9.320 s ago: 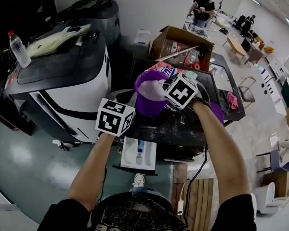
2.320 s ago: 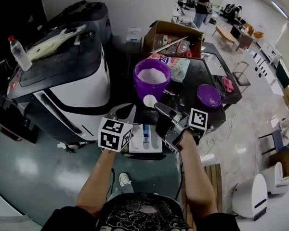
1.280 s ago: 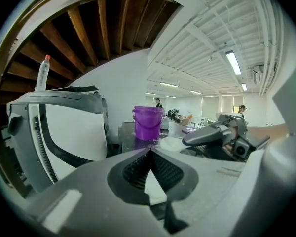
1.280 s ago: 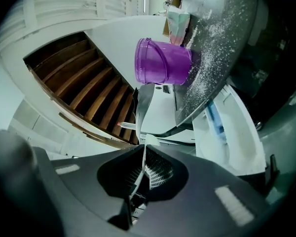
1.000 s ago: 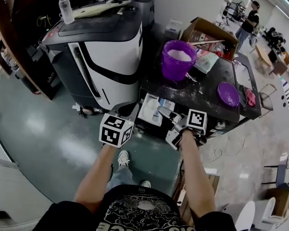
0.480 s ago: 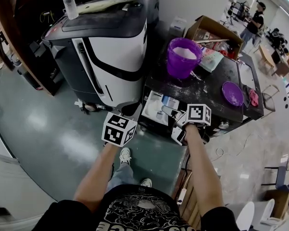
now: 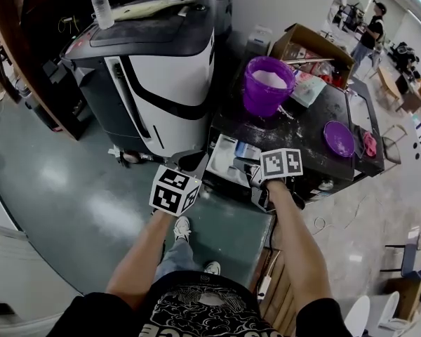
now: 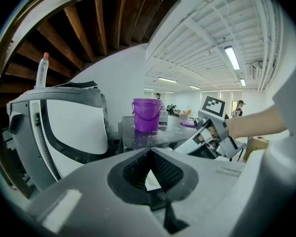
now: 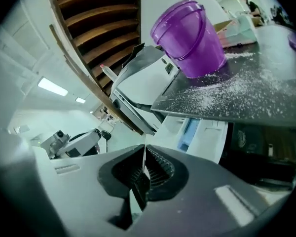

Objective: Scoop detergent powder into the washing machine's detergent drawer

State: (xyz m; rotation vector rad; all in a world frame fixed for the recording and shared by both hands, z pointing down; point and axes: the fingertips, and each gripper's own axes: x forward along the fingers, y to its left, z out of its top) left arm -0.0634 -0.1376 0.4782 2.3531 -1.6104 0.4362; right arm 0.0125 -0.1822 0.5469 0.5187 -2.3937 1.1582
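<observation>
The purple bucket (image 7: 266, 83) of white powder stands on the black, powder-dusted top (image 7: 295, 128) of the washing machine. The white detergent drawer (image 7: 228, 156) sticks out of the machine's front, and a blue insert shows in it. My right gripper (image 7: 256, 180) is shut with nothing in it, right at the drawer's outer end. The drawer (image 9: 207, 132) and the bucket (image 9: 192, 38) lie just ahead in the right gripper view. My left gripper (image 7: 189, 163) is shut and empty, left of the drawer. The bucket (image 8: 147, 115) and the right gripper (image 8: 190, 144) show in the left gripper view. I see no scoop.
A larger black-and-white machine (image 7: 154, 69) stands to the left, with a water bottle (image 7: 102, 4) on top. A purple lid (image 7: 339, 137) lies on the right of the black top, and an open cardboard box (image 7: 312, 44) sits behind it. Green floor (image 7: 91, 209) stretches below left. People stand far back.
My right gripper has moved up and left to the drawer's outer end, and its marker cube has turned upward. The white scoop it held 2.3 s ago is gone. The left gripper has hardly moved.
</observation>
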